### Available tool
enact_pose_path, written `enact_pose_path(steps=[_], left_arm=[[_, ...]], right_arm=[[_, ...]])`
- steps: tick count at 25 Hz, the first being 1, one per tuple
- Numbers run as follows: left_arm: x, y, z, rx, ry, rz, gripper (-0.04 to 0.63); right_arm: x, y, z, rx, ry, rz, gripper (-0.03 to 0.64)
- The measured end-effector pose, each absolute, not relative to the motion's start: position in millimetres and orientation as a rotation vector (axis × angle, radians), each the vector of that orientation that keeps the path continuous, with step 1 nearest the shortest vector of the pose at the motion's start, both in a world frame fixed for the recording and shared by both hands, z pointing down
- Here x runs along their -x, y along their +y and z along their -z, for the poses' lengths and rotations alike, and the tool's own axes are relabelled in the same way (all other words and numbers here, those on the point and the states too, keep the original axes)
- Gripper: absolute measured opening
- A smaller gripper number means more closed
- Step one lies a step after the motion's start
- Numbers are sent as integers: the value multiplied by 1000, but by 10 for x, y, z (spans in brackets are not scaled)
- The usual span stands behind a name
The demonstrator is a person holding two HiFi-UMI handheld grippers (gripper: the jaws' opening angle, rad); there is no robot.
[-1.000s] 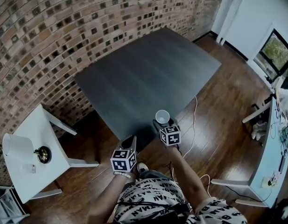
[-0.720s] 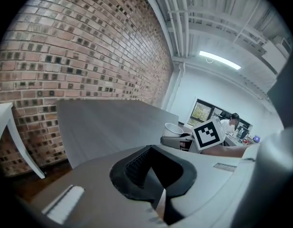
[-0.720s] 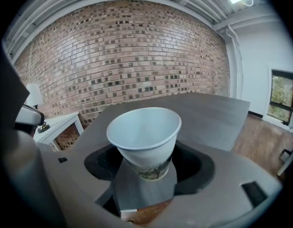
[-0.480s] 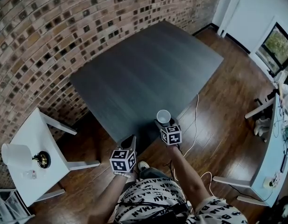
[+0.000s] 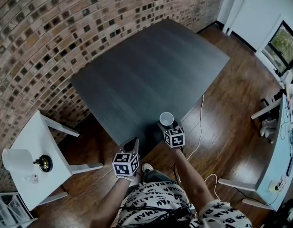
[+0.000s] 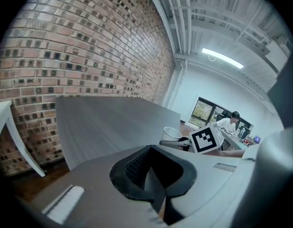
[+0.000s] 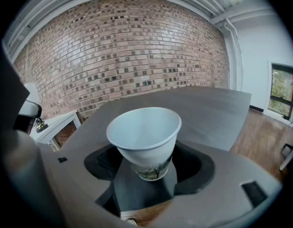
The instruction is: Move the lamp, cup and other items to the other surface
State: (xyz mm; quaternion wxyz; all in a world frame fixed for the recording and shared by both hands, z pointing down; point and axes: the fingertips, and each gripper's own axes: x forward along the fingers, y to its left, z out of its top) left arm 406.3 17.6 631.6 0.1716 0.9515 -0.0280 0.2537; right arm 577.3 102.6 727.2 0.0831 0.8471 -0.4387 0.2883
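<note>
Gripping the white paper cup (image 7: 144,137) in our right tool (image 7: 148,170) at the near edge of the dark grey bench (image 5: 151,70), we risk it toppling floorward if released there; our left tool (image 6: 153,184) is clenched, empty.

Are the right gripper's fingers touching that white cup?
Touching. The right gripper view shows the cup wedged between both fingers, pads against its sides.
</note>
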Motion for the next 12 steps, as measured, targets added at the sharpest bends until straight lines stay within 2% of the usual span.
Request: enact_pose_path(steps=[12], left_arm=[[-4083,171,-6306,-2695,-88,-712,0]], right_arm=[[-5772,1036,-7328,-2538,-1294,-866,344]])
